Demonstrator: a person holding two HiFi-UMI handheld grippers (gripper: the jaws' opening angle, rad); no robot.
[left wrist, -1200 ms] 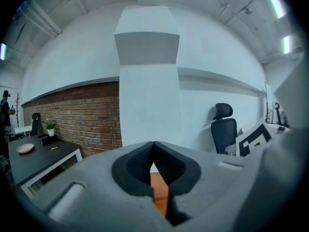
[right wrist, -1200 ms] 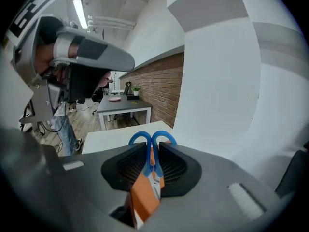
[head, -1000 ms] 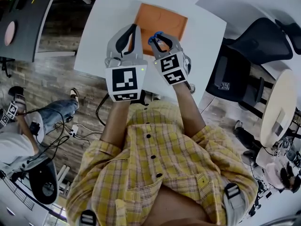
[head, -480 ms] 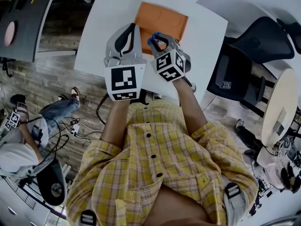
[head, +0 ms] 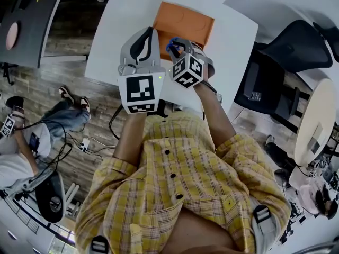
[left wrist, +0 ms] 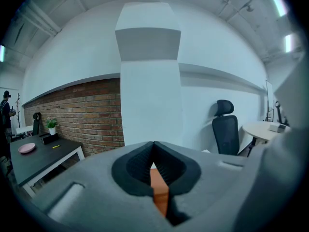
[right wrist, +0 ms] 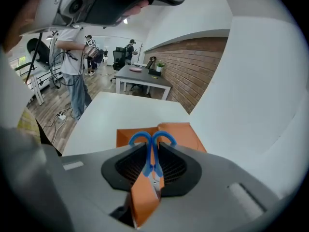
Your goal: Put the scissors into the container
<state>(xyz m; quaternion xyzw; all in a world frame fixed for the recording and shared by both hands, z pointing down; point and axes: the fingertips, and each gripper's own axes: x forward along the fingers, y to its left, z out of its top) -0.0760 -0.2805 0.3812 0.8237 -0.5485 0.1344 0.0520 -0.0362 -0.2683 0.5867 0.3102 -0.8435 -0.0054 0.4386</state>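
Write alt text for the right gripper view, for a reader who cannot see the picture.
The right gripper holds blue-handled scissors between its jaws, handles pointing away from the camera. An orange container lies just beyond and below them on a white table. Behind are a brick wall, a dark desk and people standing.

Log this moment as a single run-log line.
right gripper: shut on scissors | scissors: blue handles forward, over near edge of container, not yet in | container: orange, on table | left gripper: shut, empty
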